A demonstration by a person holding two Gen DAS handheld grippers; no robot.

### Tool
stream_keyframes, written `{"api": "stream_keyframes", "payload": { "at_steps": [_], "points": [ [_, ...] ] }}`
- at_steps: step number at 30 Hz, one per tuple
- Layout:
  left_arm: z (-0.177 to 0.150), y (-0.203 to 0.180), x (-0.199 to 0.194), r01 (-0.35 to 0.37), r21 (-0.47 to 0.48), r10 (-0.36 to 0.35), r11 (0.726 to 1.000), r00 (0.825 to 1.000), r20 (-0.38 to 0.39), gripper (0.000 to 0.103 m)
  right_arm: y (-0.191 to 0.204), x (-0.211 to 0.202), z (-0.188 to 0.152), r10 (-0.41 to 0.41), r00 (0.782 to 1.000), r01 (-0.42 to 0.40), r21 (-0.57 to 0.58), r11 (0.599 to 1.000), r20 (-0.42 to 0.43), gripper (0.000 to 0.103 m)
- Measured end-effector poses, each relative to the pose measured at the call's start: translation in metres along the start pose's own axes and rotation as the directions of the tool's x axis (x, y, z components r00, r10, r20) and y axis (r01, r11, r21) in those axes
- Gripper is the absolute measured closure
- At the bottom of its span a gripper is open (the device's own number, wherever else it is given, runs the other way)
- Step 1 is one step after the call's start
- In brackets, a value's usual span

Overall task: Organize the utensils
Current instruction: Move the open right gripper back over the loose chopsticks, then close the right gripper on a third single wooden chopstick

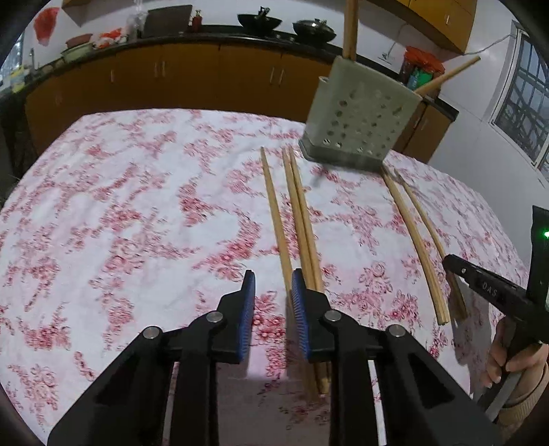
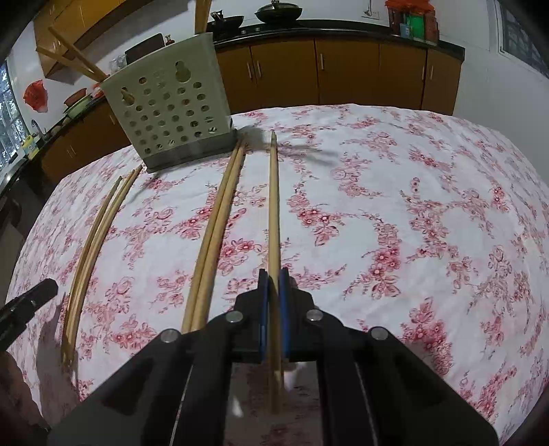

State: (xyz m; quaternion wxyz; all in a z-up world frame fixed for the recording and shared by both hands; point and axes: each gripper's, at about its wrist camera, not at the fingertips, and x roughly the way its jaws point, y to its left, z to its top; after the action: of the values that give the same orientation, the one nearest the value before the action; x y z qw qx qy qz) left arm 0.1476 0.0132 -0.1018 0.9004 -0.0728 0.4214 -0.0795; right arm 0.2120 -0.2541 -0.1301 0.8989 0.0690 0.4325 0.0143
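Several wooden chopsticks lie on the floral tablecloth (image 2: 411, 206), pointing at a perforated pale-green utensil holder (image 1: 360, 116) (image 2: 171, 113) that has chopsticks standing in it. My right gripper (image 2: 273, 278) is shut on a single chopstick (image 2: 272, 206) near its close end, low over the cloth. A chopstick pair (image 2: 219, 223) lies just left of it. My left gripper (image 1: 272, 284) is open. Another single chopstick (image 1: 274, 212) runs in beside its right pad, with a gap to the left pad. A second pair (image 1: 302, 219) passes under its right finger.
The holder stands near the table's far edge. Beyond it are orange cabinets (image 2: 343, 68) and a dark counter carrying woks (image 1: 259, 22) and jars. A person's hand (image 1: 514, 356) grips the right tool at the left wrist view's right edge. Windows flank the room.
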Motion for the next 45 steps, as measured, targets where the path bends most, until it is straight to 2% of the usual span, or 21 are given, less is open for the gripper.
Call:
{"api": "stream_keyframes", "payload": {
  "at_steps": [5, 10, 15, 26, 45],
  "points": [
    [0.0, -0.008, 0.005, 0.011, 0.026, -0.011, 1.0, 1.0, -0.015, 0.084, -0.001, 0.001, 0.0, 0.001, 1.0, -0.001, 0.0, 1.0, 0.001, 0.095],
    [-0.001, -0.013, 0.017, -0.017, 0.052, 0.019, 0.999, 0.999, -0.05, 0.088, 0.0, 0.001, 0.0, 0.001, 1.0, -0.001, -0.002, 1.0, 0.0, 0.095],
    [0.001, -0.015, 0.021, -0.05, 0.065, 0.053, 0.997, 0.998, -0.041, 0.094, 0.0, 0.0, 0.0, 0.001, 1.0, -0.001, -0.001, 1.0, 0.0, 0.094],
    [0.022, 0.014, 0.031, -0.119, 0.035, 0.12, 0.992, 0.993, -0.017, 0.095, -0.007, 0.003, 0.005, -0.017, 1.0, 0.017, 0.005, 1.0, 0.019, 0.095],
    [0.021, 0.02, 0.028, -0.108, 0.022, 0.108, 0.994, 0.994, -0.005, 0.095, -0.015, 0.002, 0.004, -0.029, 0.999, 0.029, 0.014, 0.999, 0.037, 0.094]
  ]
}}
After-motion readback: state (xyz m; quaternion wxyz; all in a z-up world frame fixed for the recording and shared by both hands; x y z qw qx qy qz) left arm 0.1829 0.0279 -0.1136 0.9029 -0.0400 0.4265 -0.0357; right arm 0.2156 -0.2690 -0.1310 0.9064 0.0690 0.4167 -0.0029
